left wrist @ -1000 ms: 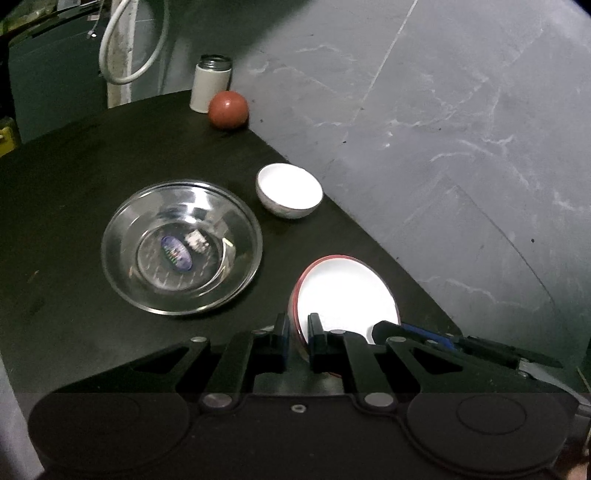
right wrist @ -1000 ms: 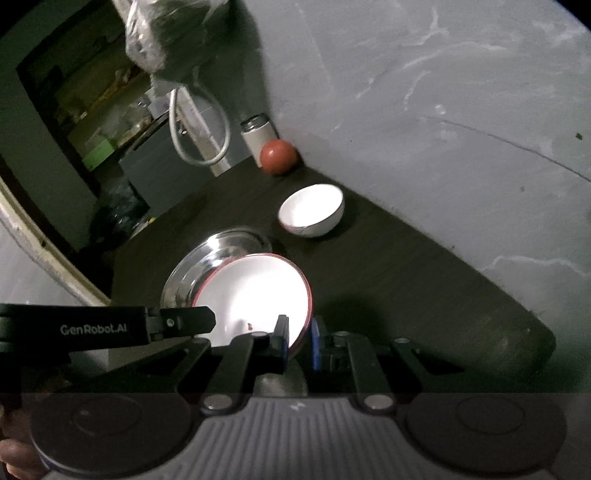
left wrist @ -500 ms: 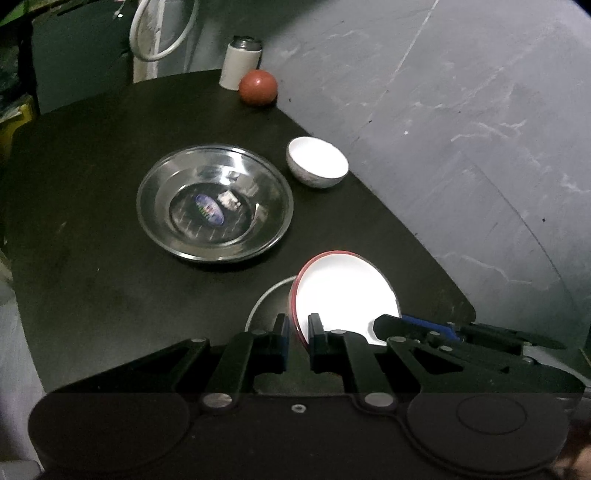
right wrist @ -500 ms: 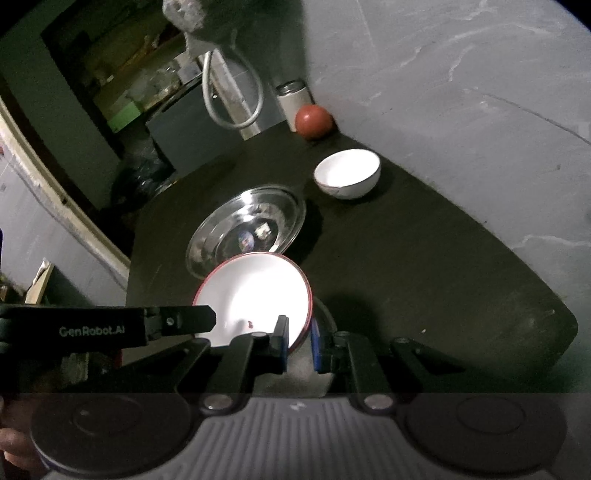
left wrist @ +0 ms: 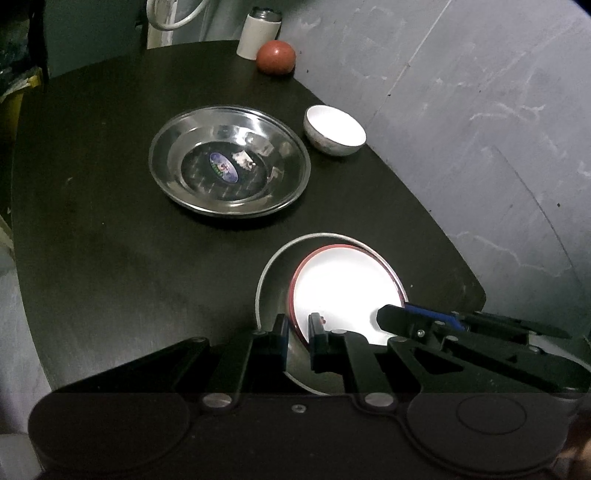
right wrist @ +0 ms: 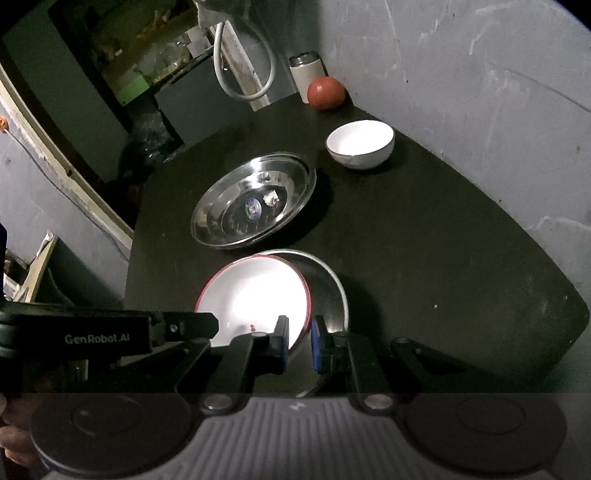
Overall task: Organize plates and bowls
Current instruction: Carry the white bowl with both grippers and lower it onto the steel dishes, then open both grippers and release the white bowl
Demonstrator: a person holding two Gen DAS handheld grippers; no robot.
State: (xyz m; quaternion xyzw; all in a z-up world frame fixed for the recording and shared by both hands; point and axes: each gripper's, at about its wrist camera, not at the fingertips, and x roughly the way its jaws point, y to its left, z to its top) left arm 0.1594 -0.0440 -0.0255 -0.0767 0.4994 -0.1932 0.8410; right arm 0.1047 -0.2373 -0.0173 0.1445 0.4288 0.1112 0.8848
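Note:
A white plate with a red rim (left wrist: pixel 343 288) (right wrist: pixel 255 299) is pinched on opposite edges by both grippers. My left gripper (left wrist: pixel 297 332) is shut on its left rim. My right gripper (right wrist: pixel 298 341) is shut on its right rim and shows in the left wrist view as a black arm with blue pads (left wrist: pixel 436 317). The plate sits tilted inside a steel plate (left wrist: pixel 269 273) (right wrist: pixel 332 288) on the dark table (left wrist: pixel 110 240); whether they touch I cannot tell. Farther off lie a large steel dish (left wrist: pixel 229 160) (right wrist: pixel 255 199) and a small white bowl (left wrist: pixel 334 129) (right wrist: pixel 360 144).
A red ball (left wrist: pixel 276 57) (right wrist: pixel 326 93) and a white canister (left wrist: pixel 258 31) (right wrist: pixel 304 72) stand at the table's far edge by the grey wall (left wrist: pixel 480 129). A white hose (right wrist: pixel 243 62) hangs beyond. Clutter and a dark cabinet (right wrist: pixel 195 99) lie past the table's left side.
Both grippers have sunk with the red-rimmed plate, bringing it down into the steel plate, which has come into view beneath it. The dish and bowl now look farther away.

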